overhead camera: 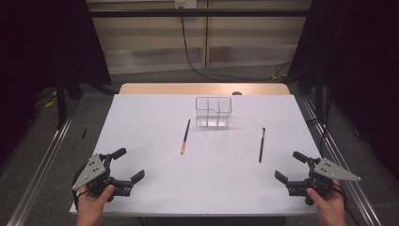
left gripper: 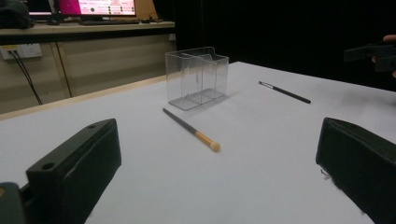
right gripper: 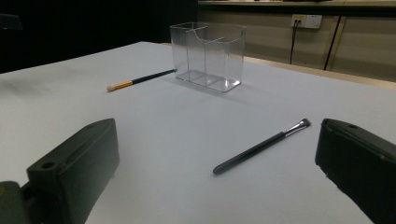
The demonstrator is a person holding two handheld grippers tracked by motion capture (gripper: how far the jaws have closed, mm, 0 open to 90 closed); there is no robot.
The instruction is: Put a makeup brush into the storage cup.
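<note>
A clear plastic organizer with inner dividers stands upright at the middle back of the white table. A makeup brush with a dark handle and a gold ferrule lies left of it. An all-black brush lies to the right. My left gripper rests at the front left corner, open with nothing between its jaws. My right gripper rests at the front right corner, likewise open, and appears far off in the left gripper view.
A bare wooden strip runs along the table's far edge. Metal rails flank the table on both sides. Cables hang down the back wall. A monitor sits on a desk in the left gripper view.
</note>
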